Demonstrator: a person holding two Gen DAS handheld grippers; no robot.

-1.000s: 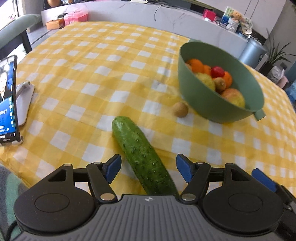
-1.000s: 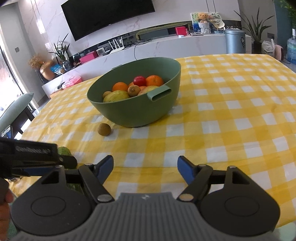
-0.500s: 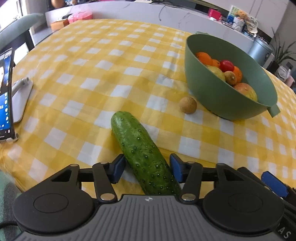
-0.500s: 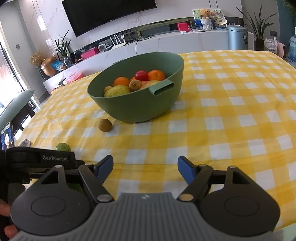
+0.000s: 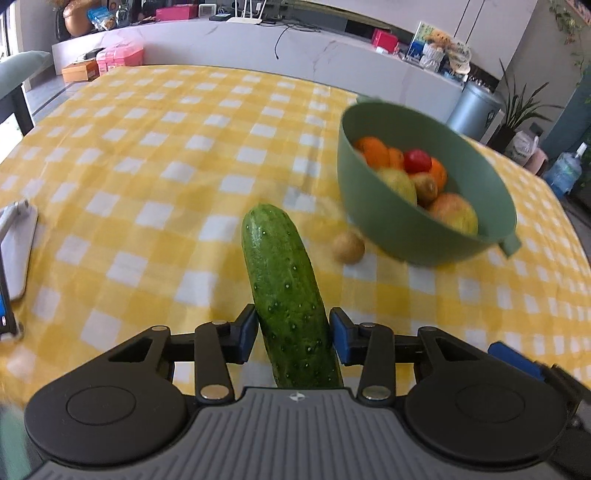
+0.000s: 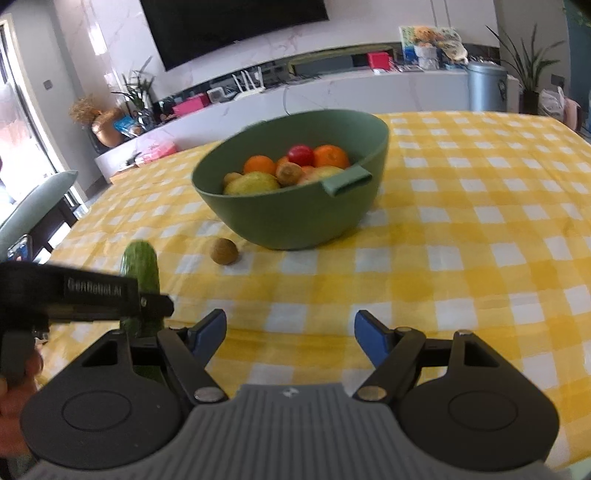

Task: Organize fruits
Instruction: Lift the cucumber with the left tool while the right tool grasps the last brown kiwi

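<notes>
Since the earlier frame the cucumber (image 5: 288, 291) has tilted up off the cloth, its far tip raised, as the left gripper (image 5: 293, 334) closes, blue pads against both its sides. Left to right on the yellow checked tablecloth (image 5: 155, 155): a phone stand (image 5: 16, 243), the cucumber, a small brown fruit (image 5: 348, 246), a green bowl (image 5: 410, 236) of fruit. The right gripper (image 6: 290, 336) hangs with jaws apart over bare cloth. Far behind runs a white counter (image 6: 369, 88) under a wall television (image 6: 229, 26).

Home living room: wall television (image 6: 229, 26), checked tablecloth (image 6: 480, 229)
</notes>
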